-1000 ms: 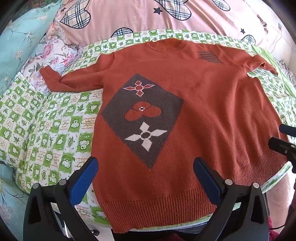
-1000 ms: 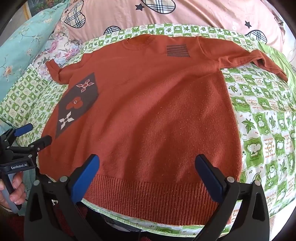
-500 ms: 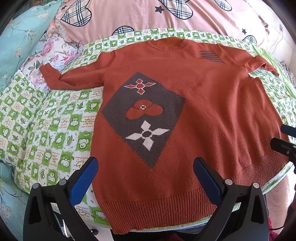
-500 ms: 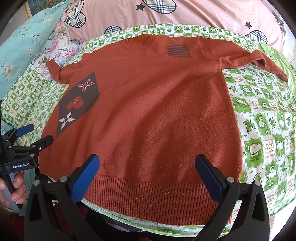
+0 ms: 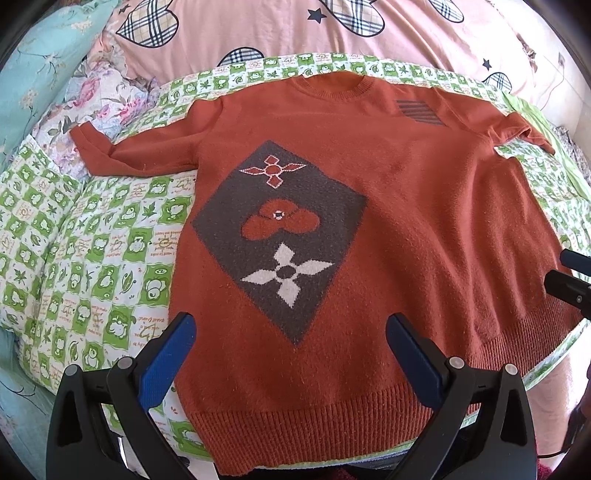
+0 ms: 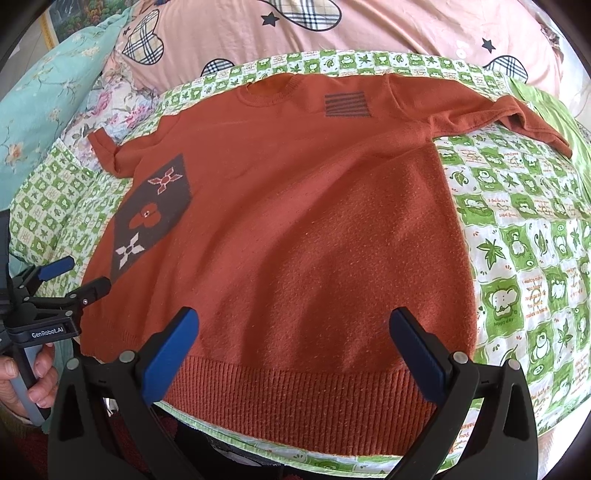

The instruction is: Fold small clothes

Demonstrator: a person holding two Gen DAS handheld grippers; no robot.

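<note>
A rust-orange sweater [image 5: 406, 229] lies flat, front up, on a green-checked quilt [image 5: 92, 258], neck far, ribbed hem near. It has a dark diamond patch with flower motifs [image 5: 280, 229] and a small striped patch near the right shoulder. It also shows in the right wrist view [image 6: 303, 229]. My left gripper [image 5: 291, 343] is open and empty above the hem's left part. My right gripper [image 6: 295, 339] is open and empty above the hem's right part. Each gripper shows at the edge of the other's view: the right one [image 5: 569, 277] and the left one [image 6: 62, 280].
A pink pillow with plaid hearts [image 5: 332, 29] lies beyond the sweater. A teal floral pillow [image 5: 33, 74] sits at the far left. The quilt's near edge [image 6: 332, 458] drops off just under the hem. A hand [image 6: 33, 380] holds the left gripper's handle.
Both grippers have shifted slightly; the sweater sits a little lower and closer in the left wrist view. The sweater has not moved on the quilt. Both grippers stay open.
</note>
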